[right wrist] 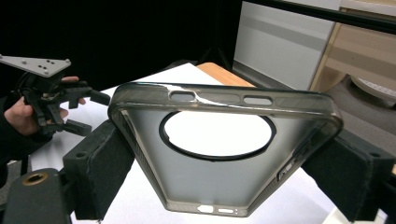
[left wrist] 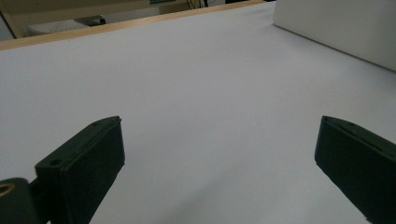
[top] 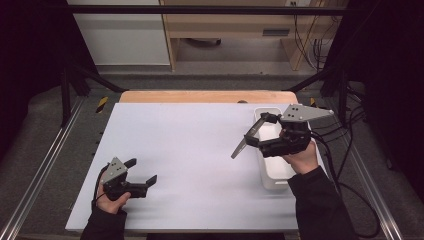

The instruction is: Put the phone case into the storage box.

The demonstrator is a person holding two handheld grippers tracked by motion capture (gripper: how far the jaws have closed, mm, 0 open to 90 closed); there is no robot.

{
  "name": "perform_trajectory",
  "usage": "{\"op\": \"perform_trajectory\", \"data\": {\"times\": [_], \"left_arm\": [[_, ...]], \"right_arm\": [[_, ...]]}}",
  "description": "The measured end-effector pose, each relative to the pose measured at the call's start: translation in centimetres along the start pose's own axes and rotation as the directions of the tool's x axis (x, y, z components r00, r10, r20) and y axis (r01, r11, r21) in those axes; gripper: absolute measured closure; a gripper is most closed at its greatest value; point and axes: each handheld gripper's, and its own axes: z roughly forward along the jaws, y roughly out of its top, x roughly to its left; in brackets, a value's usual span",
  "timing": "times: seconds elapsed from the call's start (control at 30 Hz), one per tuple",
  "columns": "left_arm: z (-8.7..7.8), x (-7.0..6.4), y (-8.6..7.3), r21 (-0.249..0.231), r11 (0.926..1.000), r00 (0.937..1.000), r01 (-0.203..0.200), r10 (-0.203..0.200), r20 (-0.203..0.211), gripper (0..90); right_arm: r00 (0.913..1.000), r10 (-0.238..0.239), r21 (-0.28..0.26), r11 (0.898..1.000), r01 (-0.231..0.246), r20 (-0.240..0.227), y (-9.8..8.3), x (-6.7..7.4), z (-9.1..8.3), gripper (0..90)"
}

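Note:
A smoky translucent phone case (right wrist: 224, 186) with a round ring in its back is clamped by its two long edges between the jaws of my right gripper (right wrist: 224, 170). In the high view the case (top: 239, 149) hangs tilted above the table's right side, just left of the white bin, with the right gripper (top: 256, 131) shut on it. My left gripper (top: 144, 171) rests low over the white table top (top: 190, 145) at the front left. Its jaws stand wide apart with nothing between them (left wrist: 219, 163). It also appears far off in the right gripper view (right wrist: 93, 113).
A long white bin (top: 272, 175) stands along the table's right edge; its wall shows in the left gripper view (left wrist: 336, 28). A wooden strip (top: 207, 96) runs along the table's far edge. Black frame rails and cables flank the table.

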Motion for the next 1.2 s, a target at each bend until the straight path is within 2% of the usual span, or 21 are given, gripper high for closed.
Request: {"op": "perform_trajectory", "data": {"times": [0.37,0.67,0.93,1.2], "left_arm": [[-0.2,0.6,-0.1,-0.013,0.9998,0.9995,0.016,-0.016,-0.028,0.4],[-0.2,0.9,-0.2,-0.014,0.9997,0.9992,0.021,-0.022,-0.035,0.4],[-0.2,0.9,-0.2,-0.013,0.9997,0.9993,0.020,-0.020,-0.032,0.4],[-0.2,0.9,-0.2,-0.014,0.9997,0.9993,0.018,-0.018,-0.031,0.5]], "right_arm": [[0.9986,0.004,0.007,1.000,-0.005,0.052,1.4,-0.7,-0.2,13.0],[0.9927,0.023,0.011,1.000,-0.024,0.119,2.3,-2.0,-0.2,13.0],[0.9823,0.050,0.018,0.998,-0.054,0.180,2.7,-3.3,-0.1,13.0],[0.9644,0.064,0.018,0.997,-0.071,0.256,2.9,-4.6,0.2,13.0]]}}
